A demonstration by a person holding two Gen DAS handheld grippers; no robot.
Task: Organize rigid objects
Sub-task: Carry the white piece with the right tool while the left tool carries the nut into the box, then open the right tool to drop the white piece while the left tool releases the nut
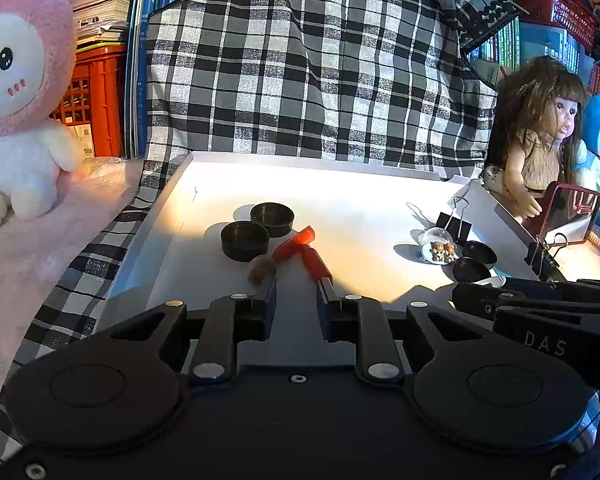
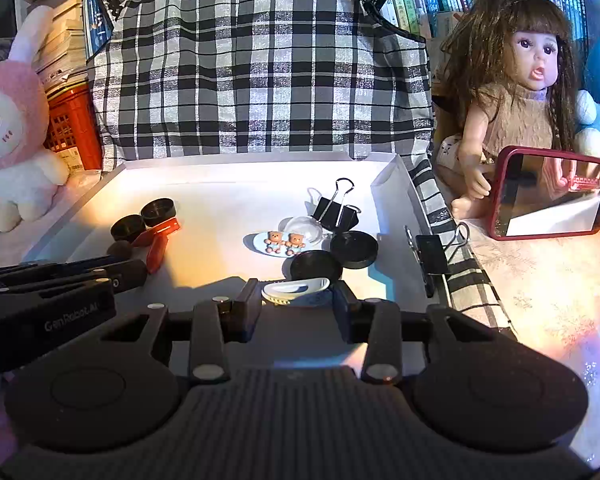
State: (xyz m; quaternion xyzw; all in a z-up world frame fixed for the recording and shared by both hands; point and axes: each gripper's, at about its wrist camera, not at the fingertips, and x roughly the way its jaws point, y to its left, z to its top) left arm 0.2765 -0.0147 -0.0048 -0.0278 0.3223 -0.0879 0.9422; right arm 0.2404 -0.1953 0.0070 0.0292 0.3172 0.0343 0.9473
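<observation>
A white shallow tray (image 1: 339,184) (image 2: 228,184) holds the objects. My left gripper (image 1: 298,280) is open, its fingertips just short of a red plastic piece (image 1: 300,248) (image 2: 156,240) and a brown lump (image 1: 260,268). Two black round lids (image 1: 260,226) (image 2: 144,218) lie just beyond. My right gripper (image 2: 296,296) has a white clip-like piece (image 2: 296,289) between its fingers; whether it grips it is unclear. Ahead lie two more black lids (image 2: 335,256) (image 1: 473,262), a clear dome with two toy bears (image 2: 288,238) (image 1: 439,246) and a black binder clip (image 2: 335,208) (image 1: 455,222).
A second binder clip (image 2: 431,254) (image 1: 543,254) is clamped on the tray's right wall. A doll (image 2: 511,92) and a red-framed mirror (image 2: 551,196) stand to the right, a pink plush rabbit (image 1: 16,100) to the left, and checked cloth (image 1: 300,60) behind.
</observation>
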